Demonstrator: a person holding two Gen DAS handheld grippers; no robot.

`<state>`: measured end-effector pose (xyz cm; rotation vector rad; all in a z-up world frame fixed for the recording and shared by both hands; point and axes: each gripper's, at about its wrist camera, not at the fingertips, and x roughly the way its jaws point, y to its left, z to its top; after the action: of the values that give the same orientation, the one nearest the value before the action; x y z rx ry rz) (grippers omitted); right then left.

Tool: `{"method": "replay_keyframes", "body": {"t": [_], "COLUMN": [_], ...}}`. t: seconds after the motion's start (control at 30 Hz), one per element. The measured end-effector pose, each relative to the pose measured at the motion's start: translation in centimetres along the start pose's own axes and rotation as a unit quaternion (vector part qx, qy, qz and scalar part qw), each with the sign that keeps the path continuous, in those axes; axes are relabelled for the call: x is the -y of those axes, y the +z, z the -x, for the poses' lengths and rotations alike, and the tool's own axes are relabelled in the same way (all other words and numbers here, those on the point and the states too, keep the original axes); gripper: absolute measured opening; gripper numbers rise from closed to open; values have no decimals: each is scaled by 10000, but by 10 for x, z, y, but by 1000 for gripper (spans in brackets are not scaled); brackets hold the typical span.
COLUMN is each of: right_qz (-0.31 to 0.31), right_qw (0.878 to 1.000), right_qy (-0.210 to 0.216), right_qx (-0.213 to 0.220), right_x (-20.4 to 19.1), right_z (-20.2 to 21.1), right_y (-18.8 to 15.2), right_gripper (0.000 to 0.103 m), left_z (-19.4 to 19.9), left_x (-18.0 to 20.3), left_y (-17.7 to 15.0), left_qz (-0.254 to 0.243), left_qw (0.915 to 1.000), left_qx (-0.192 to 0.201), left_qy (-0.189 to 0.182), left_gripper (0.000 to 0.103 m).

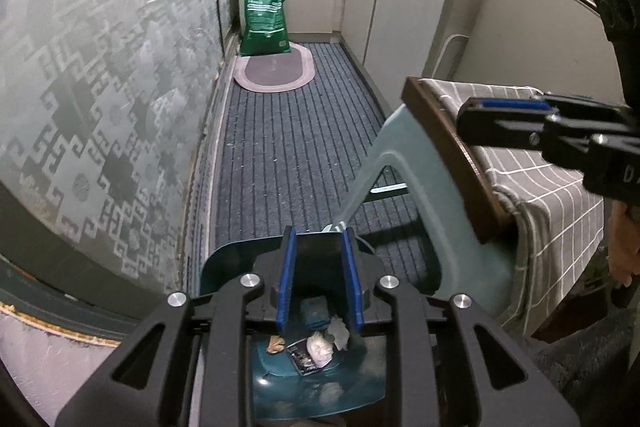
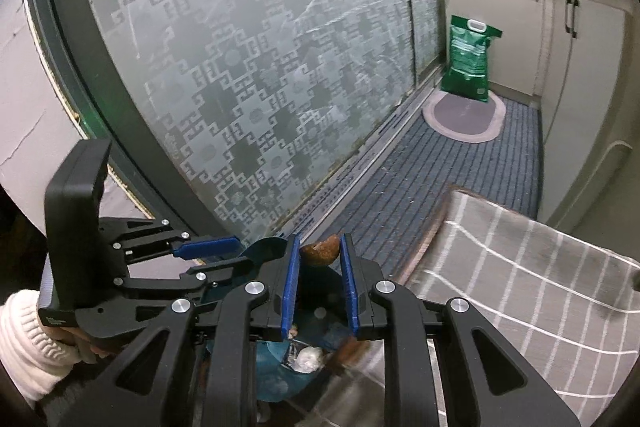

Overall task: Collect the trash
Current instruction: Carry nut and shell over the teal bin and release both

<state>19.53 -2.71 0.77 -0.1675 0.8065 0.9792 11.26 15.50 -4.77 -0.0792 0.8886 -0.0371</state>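
Two grippers are in view. The left gripper [image 1: 319,239] has its jaws at a narrow gap around the upright back wall of a teal dustpan [image 1: 236,267]; whether the pads actually press on that wall cannot be told, as its edge is dark between them. The right gripper [image 2: 320,247] is closed on one brown, rounded scrap [image 2: 322,246], held just above the pan. In the pan lie about four pieces of trash: a tan crumb [image 1: 276,343], a dark wrapper [image 1: 303,354], a white crumpled wad [image 1: 320,347] and a greyish paper bit [image 1: 339,331]; a blue-green lump behind them is too dim to name. The pan's front lip is cut off by the gripper bodies. One bench [image 1: 440,131], draped in a grey checked cloth [image 2: 520,267], stands just beside the pan, over a pale green stool [image 1: 384,163]. One green sack [image 1: 266,19] stands far back on the striped carpet [image 1: 288,147], at an oval mat [image 1: 274,71].
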Motion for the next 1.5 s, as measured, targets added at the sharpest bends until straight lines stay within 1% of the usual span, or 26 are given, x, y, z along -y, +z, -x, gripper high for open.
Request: {"method": "replay_keyframes", "body": {"t": [0.27,0.47,0.7,0.77,1.0,1.27,1.4,1.5], "right_qz": [143,239,283,272,342,295,276,323], "right_qw": [9995,9977,9953,9943,9922,9909,9906,9908], "right_qy": [126,225,296,362,301,386,525,584], "right_qx": [-271,-594,-882,-967,-1160,-1253,-1235,-1180], "right_x": [-25,-40,-53,-54,-58,-58,-63,-70], "right_z": [-30,-56,-76,-79,-86,-85,-80,-74], "right_y": [-2,-9,-17,-20,-29,-40,-45,-47], "right_gripper": [20,20,20,21,23,23,30,31], "left_z": [17,32,47,50,65,80,87,90], "left_x": [-22,-36,-47,-49,-56,-49,-42,-35], "left_y": [-5,-8,-11,-12,-14,-13,-12,-11], "left_qz": [139,241,309,324,368,331,269,207], "left_qw": [9998,9994,9990,9988,9982,9976,9974,9974], "left_qx": [104,224,309,337,425,564,625,630], "left_qy": [67,101,127,132,188,220,244,269], "left_gripper": [24,19,18,18,17,17,17,17]}}
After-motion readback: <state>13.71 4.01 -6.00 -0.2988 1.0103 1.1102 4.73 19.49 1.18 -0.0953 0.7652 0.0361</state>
